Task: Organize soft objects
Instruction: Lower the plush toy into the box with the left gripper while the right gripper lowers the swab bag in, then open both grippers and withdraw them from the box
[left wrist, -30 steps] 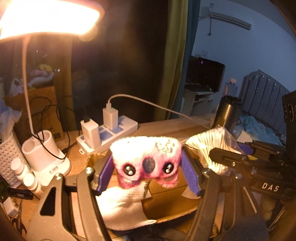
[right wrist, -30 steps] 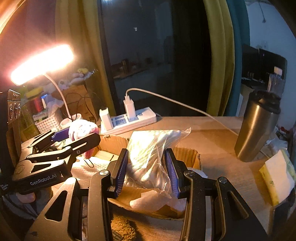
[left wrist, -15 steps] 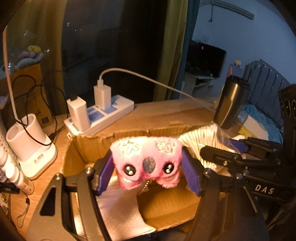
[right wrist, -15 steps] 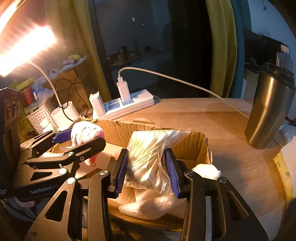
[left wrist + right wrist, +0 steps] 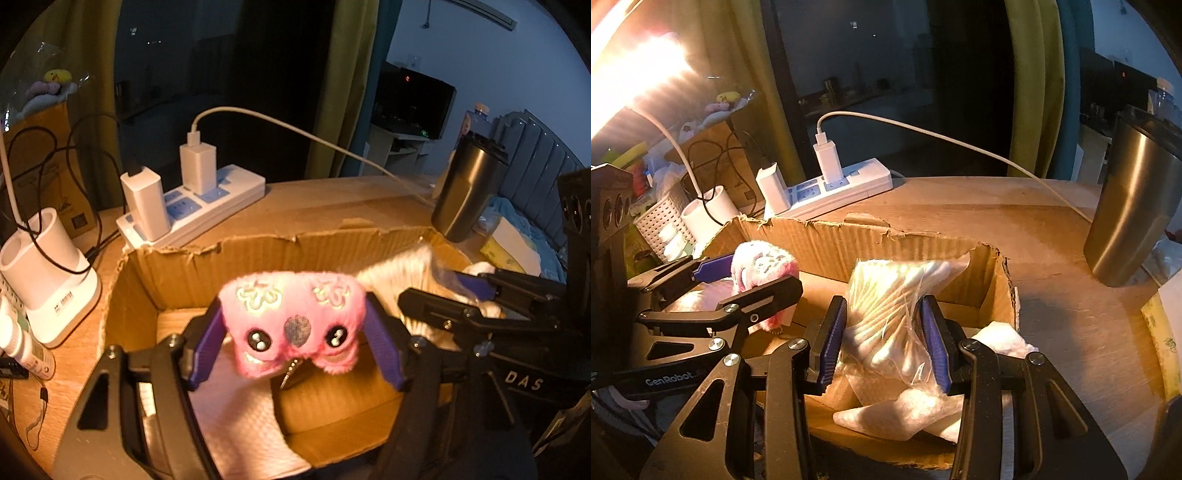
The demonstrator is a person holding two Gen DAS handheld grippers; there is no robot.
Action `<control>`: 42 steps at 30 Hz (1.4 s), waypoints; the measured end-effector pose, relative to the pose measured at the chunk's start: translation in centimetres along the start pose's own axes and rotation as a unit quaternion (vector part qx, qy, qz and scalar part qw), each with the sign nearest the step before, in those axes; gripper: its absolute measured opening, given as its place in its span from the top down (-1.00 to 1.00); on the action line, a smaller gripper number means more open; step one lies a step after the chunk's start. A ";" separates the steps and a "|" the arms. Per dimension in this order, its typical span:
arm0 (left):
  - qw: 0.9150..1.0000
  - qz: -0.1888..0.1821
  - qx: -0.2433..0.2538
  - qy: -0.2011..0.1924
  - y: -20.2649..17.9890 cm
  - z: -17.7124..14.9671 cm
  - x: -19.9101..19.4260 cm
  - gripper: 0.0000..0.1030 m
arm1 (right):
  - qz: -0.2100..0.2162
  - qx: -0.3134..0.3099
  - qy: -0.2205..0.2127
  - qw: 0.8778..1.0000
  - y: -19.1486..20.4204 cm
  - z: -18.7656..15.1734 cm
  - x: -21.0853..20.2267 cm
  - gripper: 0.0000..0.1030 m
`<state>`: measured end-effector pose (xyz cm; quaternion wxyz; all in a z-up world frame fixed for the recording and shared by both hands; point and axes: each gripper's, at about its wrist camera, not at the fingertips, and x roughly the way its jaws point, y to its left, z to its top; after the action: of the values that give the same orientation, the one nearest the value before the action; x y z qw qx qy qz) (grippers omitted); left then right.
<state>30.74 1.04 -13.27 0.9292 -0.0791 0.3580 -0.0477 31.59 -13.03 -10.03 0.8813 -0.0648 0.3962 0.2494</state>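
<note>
My left gripper (image 5: 295,341) is shut on a pink plush toy (image 5: 291,317) with bead eyes and holds it over the open cardboard box (image 5: 207,258). The toy also shows in the right wrist view (image 5: 762,267). My right gripper (image 5: 886,339) is shut on a clear bag of cotton swabs (image 5: 890,306) and holds it inside the same box (image 5: 905,243), above white soft pads (image 5: 901,410). In the left wrist view the right gripper (image 5: 461,295) sits at the box's right side. A white cloth (image 5: 240,424) lies in the box under the toy.
A white power strip (image 5: 192,206) with chargers and cables lies behind the box. A steel tumbler (image 5: 1134,206) stands to the right. A white lamp base (image 5: 44,273) and small bottles (image 5: 18,339) stand at the left. A yellow sponge (image 5: 1160,332) lies at the far right.
Both grippers have moved down and forward with their loads. The plush toy and the swab bag now sit lower, within the box walls. The lamp head has left the left view.
</note>
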 end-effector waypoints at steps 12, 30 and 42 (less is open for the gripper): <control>1.000 -0.006 0.010 -0.019 -0.5 0.5 -1.8 -0.46 | -0.008 0.008 -0.022 1.000 -0.3 0.6 -2.2 -0.07; 0.998 0.002 0.002 -0.065 0.0 0.0 -7.7 -0.46 | -0.019 -0.010 -0.058 0.998 2.0 0.3 -7.5 -0.08; 0.996 -0.004 -0.009 -0.093 0.9 -1.0 -11.9 -0.63 | -0.031 -0.025 -0.081 0.996 4.2 -0.4 -11.1 -0.09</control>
<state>21.29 3.55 -6.30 0.9575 -0.0931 0.2698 -0.0406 23.04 -13.85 -1.83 0.9159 -0.0782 0.3149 0.2364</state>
